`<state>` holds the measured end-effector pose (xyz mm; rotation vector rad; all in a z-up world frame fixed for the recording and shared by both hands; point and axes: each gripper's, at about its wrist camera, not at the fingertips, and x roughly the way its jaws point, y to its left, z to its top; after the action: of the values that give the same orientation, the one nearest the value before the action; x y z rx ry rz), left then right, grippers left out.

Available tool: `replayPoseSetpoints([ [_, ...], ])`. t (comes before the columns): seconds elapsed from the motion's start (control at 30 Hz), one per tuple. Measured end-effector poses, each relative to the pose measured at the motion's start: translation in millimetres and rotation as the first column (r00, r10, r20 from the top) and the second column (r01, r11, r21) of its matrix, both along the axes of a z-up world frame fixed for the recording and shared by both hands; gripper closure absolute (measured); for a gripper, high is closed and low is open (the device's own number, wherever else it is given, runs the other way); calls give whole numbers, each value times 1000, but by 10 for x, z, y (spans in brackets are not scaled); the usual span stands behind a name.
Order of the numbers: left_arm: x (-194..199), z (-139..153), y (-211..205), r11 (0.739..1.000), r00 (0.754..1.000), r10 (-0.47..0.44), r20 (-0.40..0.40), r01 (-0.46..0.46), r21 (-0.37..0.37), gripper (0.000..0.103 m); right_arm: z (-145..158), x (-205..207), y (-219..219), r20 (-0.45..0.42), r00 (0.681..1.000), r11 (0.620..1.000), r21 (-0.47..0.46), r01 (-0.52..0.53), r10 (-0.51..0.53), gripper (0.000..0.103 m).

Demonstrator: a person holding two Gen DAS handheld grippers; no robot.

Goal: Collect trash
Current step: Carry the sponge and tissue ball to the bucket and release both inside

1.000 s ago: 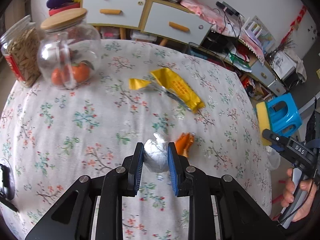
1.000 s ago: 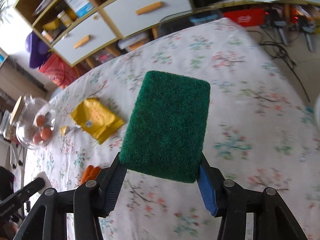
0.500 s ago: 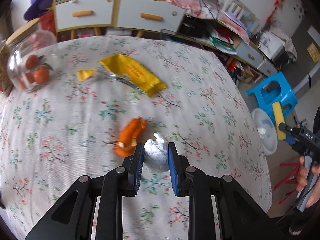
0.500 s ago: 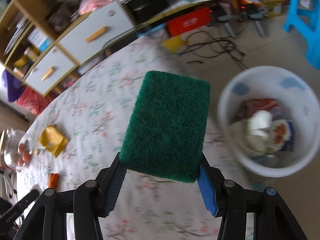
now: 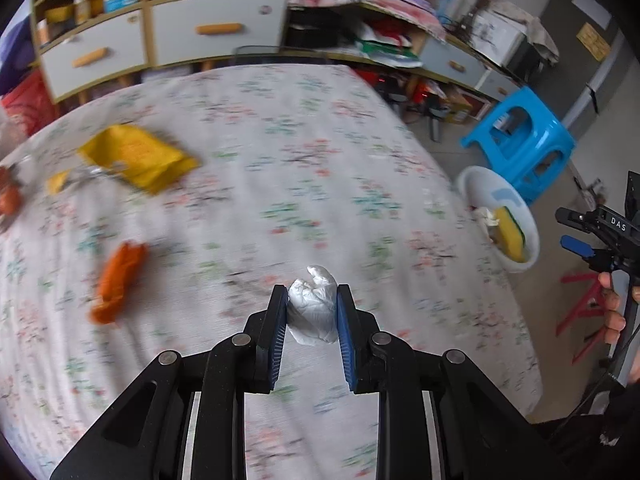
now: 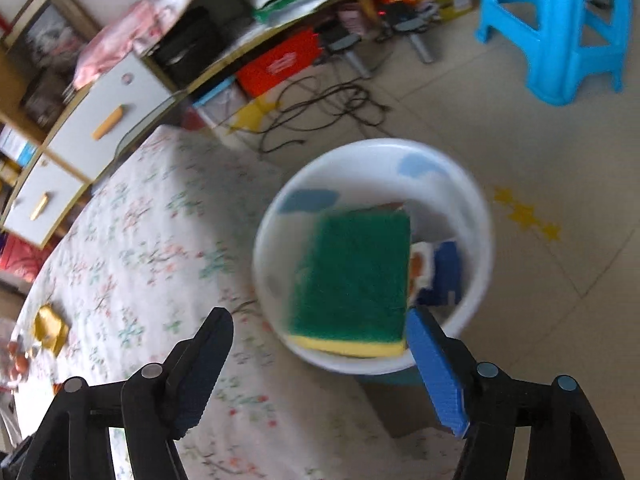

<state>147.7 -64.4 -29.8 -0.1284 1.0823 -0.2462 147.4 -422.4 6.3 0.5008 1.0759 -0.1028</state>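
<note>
Left gripper [image 5: 312, 307] clenched on crumpled white wad [image 5: 313, 304]; right gripper [image 6: 320, 354] jaws just spread, released, sponge [image 6: 352, 276] loose over white bin [image 6: 476, 216].

A white round plastic bin [image 6: 476, 216] stands on the floor just past the table [image 5: 320, 152] edge, with a blue plastic stool [image 6: 560, 28] behind it. Inside lies a green-and-yellow rectangular sponge [image 6: 356, 276]. On the table, a yellow foil packet [image 5: 136, 158] sits behind an orange crumpled wrapper [image 5: 118, 280].

Lived-in home room: floral-clothed table [image 5: 280, 152], cluttered drawer sideboard [image 5: 216, 36], blue plastic stool [image 5: 520, 140].
</note>
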Motion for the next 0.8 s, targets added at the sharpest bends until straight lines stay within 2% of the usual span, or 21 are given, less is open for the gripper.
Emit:
replayPoseSetpoints([
  [0.17,125,4,-575,996,996,-85,-1,85,1,78,30,-109,-235,4,999,999,22,32,-32,25],
  [0.47,381,15,-1597,976,976,-218,23,218,-15,77,33,-273,-540,-8,997,997,38,71,-71,24],
  [0.73,572,-5,-2139,959,959,-277,58,280,-40,76,-3,-318,-753,-29,993,992,56,114,-113,24],
  [0.77,597,-2,-2180,957,957,-283,70,286,-49,75,-4,-322,-769,-29,993,992,55,116,-115,24],
  [0.8,620,-1,-2224,953,953,-293,76,298,-62,67,-2,-330,-783,-29,993,992,55,117,-116,24],
])
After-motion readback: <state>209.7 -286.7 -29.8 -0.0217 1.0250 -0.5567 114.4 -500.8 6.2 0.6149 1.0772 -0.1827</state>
